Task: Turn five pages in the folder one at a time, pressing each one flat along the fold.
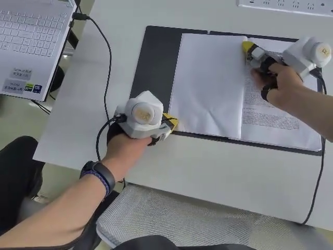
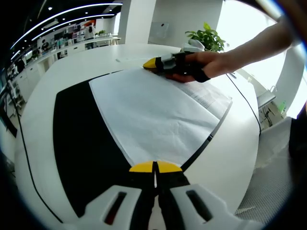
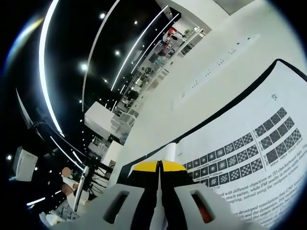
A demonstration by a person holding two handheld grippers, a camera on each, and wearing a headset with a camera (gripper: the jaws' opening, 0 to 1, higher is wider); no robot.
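A black folder (image 1: 153, 62) lies open on the white table. A blank white page (image 1: 208, 83) is turned over to its left half, and a printed page (image 1: 270, 114) covers the right half. My left gripper (image 1: 170, 122) is shut, its yellow tips at the lower left corner of the blank page (image 2: 153, 110). In its own view the left gripper (image 2: 155, 167) rests at that page's near edge. My right gripper (image 1: 247, 50) is shut at the top of the fold. The right gripper (image 3: 159, 166) points along the printed page (image 3: 249, 158) with its checkerboard figures.
A white laptop (image 1: 31, 36) sits at the far left, with a black cable (image 1: 106, 67) running down beside the folder. A power strip (image 1: 286, 6) lies at the table's back edge. A grey mesh chair (image 1: 197, 219) is below the near edge.
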